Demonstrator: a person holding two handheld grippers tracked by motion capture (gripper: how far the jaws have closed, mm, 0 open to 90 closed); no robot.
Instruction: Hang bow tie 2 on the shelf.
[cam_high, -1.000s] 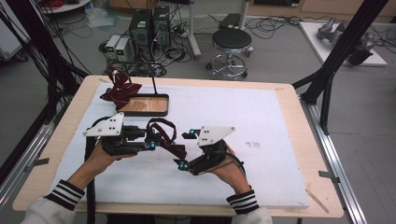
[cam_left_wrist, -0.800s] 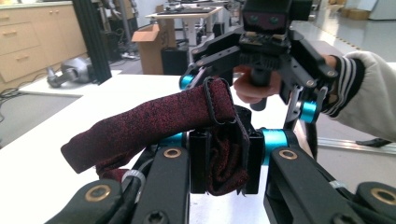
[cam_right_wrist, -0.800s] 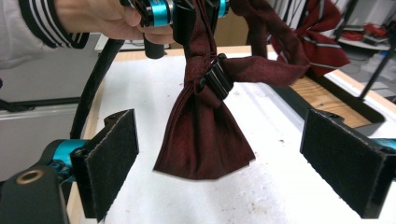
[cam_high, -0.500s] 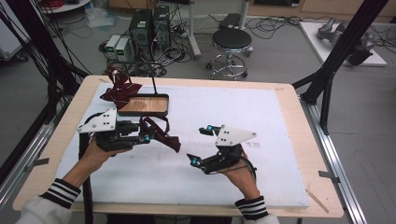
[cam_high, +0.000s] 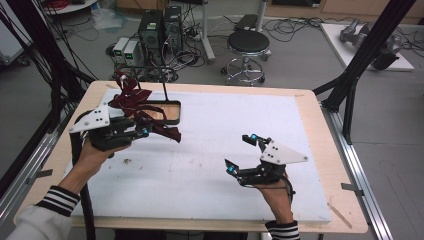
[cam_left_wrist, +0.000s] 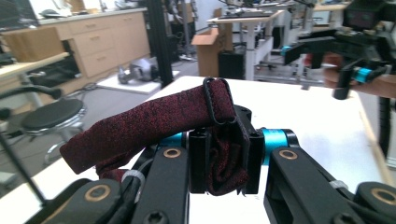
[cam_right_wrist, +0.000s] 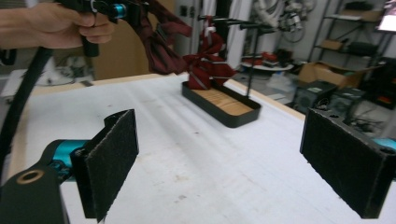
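At the left end of the table (cam_high: 305, 107), seen from the high view, the left gripper (cam_high: 142, 131) hangs above the white mat (cam_high: 225, 140) with its jaws clamped on a dark red strap (cam_high: 165, 131), whose loose end trails off toward the middle of the mat. Just behind it stands a rack with a black tray base (cam_high: 172, 114) and thin black posts, and more red straps (cam_high: 127, 97) hang bunched on the rack's left side. The right gripper (cam_high: 241, 152) sits well apart from all this, low over the right part of the mat near the person's edge, its jaws spread wide with nothing between them.

In the left gripper view, the two black jaws stand close together and pinch a folded part of the dark red strap (cam_left_wrist: 154, 123) — the fabric fills the narrow gap. A black slider buckle (cam_left_wrist: 217, 100) rings the strap right above the jaws, and the free length runs off to the left, clear of the table. The right gripper (cam_left_wrist: 345, 51) shows far off at the upper right.

In the right gripper view, the felt-faced pads (cam_right_wrist: 112, 158) stand far apart over bare mat — nothing lies between them. Beyond, the black tray base (cam_right_wrist: 219, 109) rests on the mat with red straps (cam_right_wrist: 208, 67) draped above it, and at the upper left the left gripper (cam_right_wrist: 119, 9) holds its strap (cam_right_wrist: 159, 42) in the air.
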